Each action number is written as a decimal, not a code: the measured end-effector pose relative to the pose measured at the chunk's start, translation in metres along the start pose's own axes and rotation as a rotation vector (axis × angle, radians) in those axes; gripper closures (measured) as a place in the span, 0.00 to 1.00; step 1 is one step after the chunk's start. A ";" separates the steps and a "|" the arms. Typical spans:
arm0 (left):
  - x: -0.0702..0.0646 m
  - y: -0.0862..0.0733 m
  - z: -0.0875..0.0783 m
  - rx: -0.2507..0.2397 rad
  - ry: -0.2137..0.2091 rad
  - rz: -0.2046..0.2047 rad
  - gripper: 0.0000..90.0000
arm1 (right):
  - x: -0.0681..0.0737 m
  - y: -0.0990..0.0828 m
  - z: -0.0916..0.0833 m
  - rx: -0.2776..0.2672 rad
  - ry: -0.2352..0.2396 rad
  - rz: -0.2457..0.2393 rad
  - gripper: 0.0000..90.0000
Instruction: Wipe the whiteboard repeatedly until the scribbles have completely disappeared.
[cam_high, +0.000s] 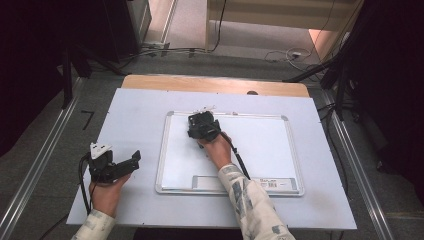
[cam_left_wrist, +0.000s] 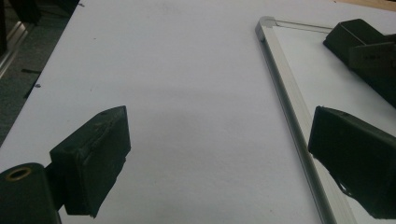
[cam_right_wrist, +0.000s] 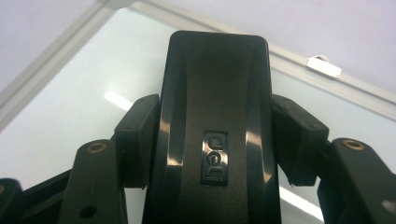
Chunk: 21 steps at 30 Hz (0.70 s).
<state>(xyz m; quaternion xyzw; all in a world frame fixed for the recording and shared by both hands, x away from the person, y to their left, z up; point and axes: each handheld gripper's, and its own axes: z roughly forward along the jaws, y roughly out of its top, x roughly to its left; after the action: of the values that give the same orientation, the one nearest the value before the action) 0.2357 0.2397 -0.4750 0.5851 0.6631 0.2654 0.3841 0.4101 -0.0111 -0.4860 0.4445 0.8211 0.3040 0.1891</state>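
A white-surfaced whiteboard (cam_high: 265, 145) with a silver frame lies flat on the table. Near its top left corner my right gripper (cam_high: 202, 125) is shut on a black board eraser (cam_high: 200, 119), which rests on the board. In the right gripper view the eraser (cam_right_wrist: 215, 84), with a small logo plate, sits clamped between the two pads (cam_right_wrist: 137, 140) of my right gripper (cam_right_wrist: 215, 135). My left gripper (cam_high: 132, 161) lies left of the board on the white sheet. Its jaws stand wide open, nothing between them (cam_left_wrist: 219, 149), beside the board's frame (cam_left_wrist: 285, 93).
A white sheet (cam_high: 135, 115) covers the table, with a wooden edge (cam_high: 215, 84) at the far side. A small white clip (cam_right_wrist: 323, 66) sits on the board's frame. Cables, metal rails (cam_high: 40, 165) and dark stands surround the table on the floor.
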 end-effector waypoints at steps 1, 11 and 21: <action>0.000 0.000 0.000 0.001 0.000 0.002 0.07 | 0.005 -0.001 -0.001 0.000 0.005 -0.011 0.41; 0.000 0.000 -0.001 -0.001 -0.001 0.006 0.07 | 0.041 -0.019 -0.017 -0.002 0.070 -0.095 0.41; -0.001 0.000 -0.001 -0.005 -0.002 0.010 0.07 | 0.060 -0.033 -0.029 -0.007 0.103 -0.124 0.41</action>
<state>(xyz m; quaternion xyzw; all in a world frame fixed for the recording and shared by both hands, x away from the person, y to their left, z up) 0.2351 0.2384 -0.4740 0.5879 0.6590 0.2685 0.3847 0.3411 0.0166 -0.4890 0.3761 0.8546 0.3172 0.1665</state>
